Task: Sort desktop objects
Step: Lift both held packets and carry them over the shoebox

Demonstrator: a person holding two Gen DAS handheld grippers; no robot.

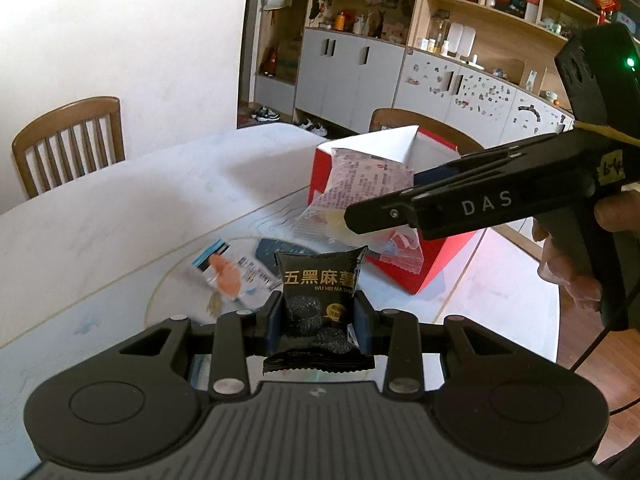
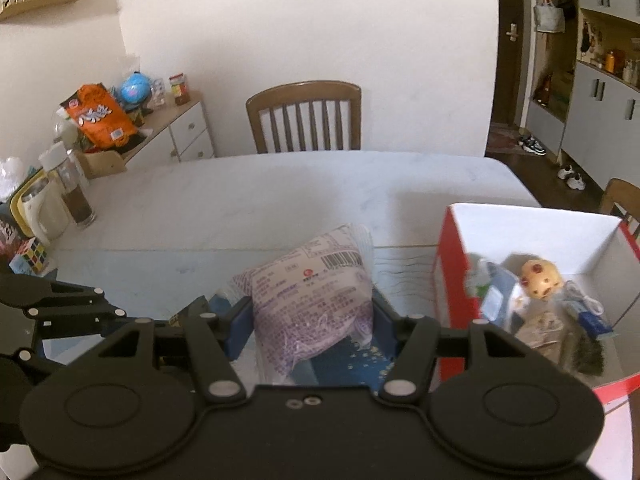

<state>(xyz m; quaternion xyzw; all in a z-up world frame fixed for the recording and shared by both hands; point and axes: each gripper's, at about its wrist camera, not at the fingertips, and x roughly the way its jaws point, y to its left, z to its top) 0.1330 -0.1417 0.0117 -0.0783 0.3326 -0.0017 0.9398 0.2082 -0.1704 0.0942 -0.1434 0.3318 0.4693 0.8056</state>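
Two packets were in hand. Black snack packet [image 1: 318,308] sat pinched in the left tongs [image 1: 319,322], pads on its side edges, lifted clear of the bench [image 1: 120,208]. Pale printed pouch [image 2: 316,300] was clamped in the right tongs [image 2: 312,320], also off the bench. In the right wrist view the red-and-white box [image 2: 454,276] stood at 3 o'clock of that pouch, open-topped, already holding a small round toy [image 2: 538,274] and other bits. Judgement: both packs light, soft, crinkly film, slippery; contents crushable, so moderate squeeze only. Hold across the filled middle, not the sealed fringe, or they swing and slip. In the left wrist view, loose cards [image 1: 236,272] lay on the bench at 10 o'clock of the black packet, not yet sorted.
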